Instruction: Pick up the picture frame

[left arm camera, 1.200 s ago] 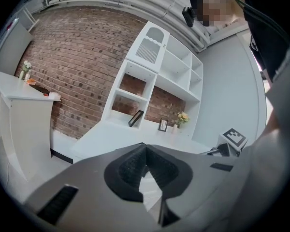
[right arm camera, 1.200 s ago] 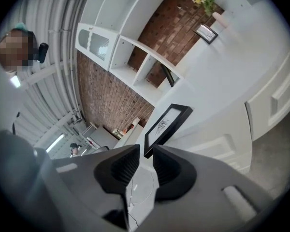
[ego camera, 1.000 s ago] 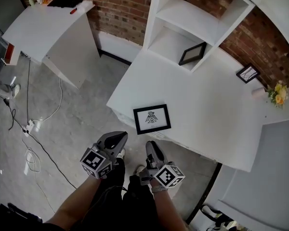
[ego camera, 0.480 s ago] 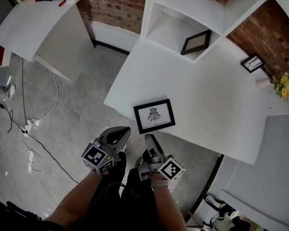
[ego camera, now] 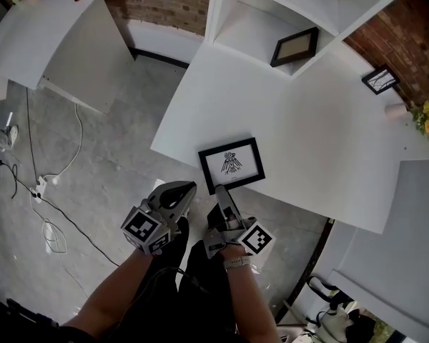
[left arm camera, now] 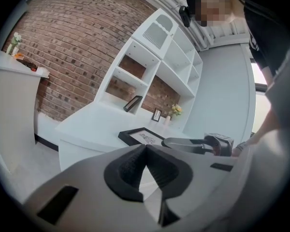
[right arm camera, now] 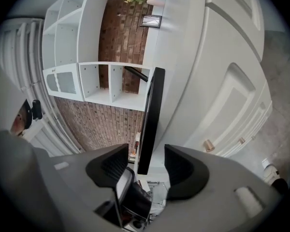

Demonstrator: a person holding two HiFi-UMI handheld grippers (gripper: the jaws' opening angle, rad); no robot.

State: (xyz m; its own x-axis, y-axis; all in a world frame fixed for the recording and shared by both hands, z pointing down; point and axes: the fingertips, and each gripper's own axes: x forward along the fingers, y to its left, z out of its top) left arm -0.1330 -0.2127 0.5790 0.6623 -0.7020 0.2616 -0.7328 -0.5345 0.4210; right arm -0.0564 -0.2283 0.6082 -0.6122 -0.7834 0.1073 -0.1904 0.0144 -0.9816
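Approach step: right gripper [ego camera: 219, 193] is lining up on the frame [ego camera: 232, 165], with no grip yet.

The frame lies flat on the table [ego camera: 307, 141], right by its front edge and just ahead of both grippers. The right gripper is rolled on its side with its jaws opening wide. In the right gripper view the frame's near edge stands between the pads, touching neither. The left gripper [ego camera: 187, 189] has its jaws together and empty, near the frame's left corner. Next move, I'd say: push the right jaws further over the edge, close them, then lift level.
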